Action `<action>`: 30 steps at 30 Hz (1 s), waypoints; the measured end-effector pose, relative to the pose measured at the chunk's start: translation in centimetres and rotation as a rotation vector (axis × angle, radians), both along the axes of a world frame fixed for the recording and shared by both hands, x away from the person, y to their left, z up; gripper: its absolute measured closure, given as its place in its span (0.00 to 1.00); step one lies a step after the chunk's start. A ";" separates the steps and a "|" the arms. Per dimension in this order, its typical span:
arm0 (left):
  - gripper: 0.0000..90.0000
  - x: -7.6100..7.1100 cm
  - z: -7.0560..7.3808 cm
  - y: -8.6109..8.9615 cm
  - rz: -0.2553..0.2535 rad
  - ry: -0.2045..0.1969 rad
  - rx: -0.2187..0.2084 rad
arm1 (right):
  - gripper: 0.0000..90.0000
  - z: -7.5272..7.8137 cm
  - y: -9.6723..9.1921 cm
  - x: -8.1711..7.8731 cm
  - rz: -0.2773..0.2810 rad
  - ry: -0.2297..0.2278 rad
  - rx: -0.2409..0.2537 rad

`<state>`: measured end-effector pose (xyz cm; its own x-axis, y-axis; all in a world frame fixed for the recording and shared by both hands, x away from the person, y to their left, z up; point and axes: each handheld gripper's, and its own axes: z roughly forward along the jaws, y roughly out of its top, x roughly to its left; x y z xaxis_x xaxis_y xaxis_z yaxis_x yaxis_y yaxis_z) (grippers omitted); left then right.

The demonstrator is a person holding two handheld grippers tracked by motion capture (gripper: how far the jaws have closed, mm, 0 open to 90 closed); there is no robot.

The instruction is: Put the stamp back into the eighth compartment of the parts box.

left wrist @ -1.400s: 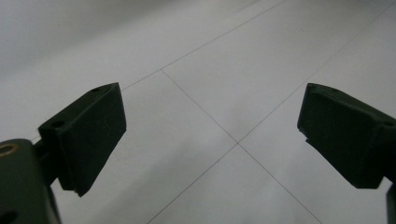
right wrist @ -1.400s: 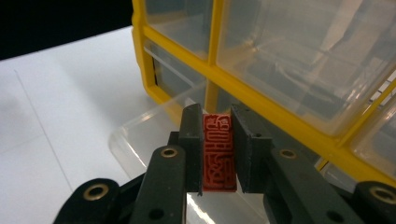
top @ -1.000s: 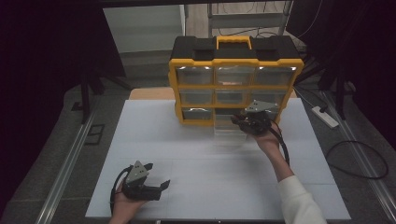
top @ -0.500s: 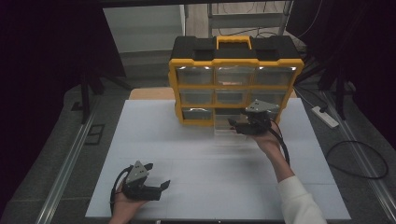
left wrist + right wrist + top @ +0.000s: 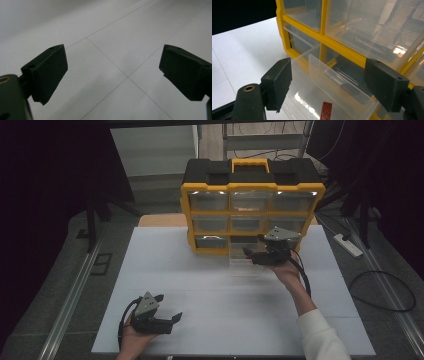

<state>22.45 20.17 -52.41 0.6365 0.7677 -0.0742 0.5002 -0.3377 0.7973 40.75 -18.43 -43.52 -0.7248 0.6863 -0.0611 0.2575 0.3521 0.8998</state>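
Observation:
A yellow and black organiser (image 5: 250,205) with clear drawers stands at the back of the white table (image 5: 200,280). Its bottom middle drawer (image 5: 240,258) is pulled out towards me. My right gripper (image 5: 252,256) hovers at that drawer's front. In the right gripper view its jaws (image 5: 337,85) have just been opening and now stand wide, with the clear drawer (image 5: 317,100) between and below them, pads off it. Dark parts (image 5: 342,83) lie inside the drawer. My left gripper (image 5: 167,307) rests low at the near left, open over bare table (image 5: 120,72).
The organiser (image 5: 352,47) fills the back right of the right gripper view, and its other drawers are pushed in. A red label (image 5: 327,110) sits on the open drawer. A power strip (image 5: 349,245) and cables lie on the floor to the right. Rails run along both table sides.
The right gripper's jaws have spread apart at the pulled-out drawer. Both hands have stayed where they were, and the left gripper is unchanged.

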 end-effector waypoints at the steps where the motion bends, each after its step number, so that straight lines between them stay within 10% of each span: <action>1: 0.09 0.0 0.0 0.0 -0.001 0.000 0.000 | 0.26 0.0 0.0 -0.1 0.001 0.000 -0.001; 14: 0.09 -0.1 0.0 0.1 0.001 -0.003 -0.003 | 0.26 1.0 -0.4 -1.5 0.013 -0.008 0.004; 30: 0.09 -0.2 0.0 0.1 -0.002 -0.006 0.001 | 0.29 0.3 -5.0 -6.7 -0.017 -0.017 0.028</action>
<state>22.22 20.28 -52.44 0.6383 0.7666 -0.0700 0.4951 -0.3392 0.7998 34.06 -23.47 -43.21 -0.7120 0.7001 -0.0543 0.2477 0.3227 0.9135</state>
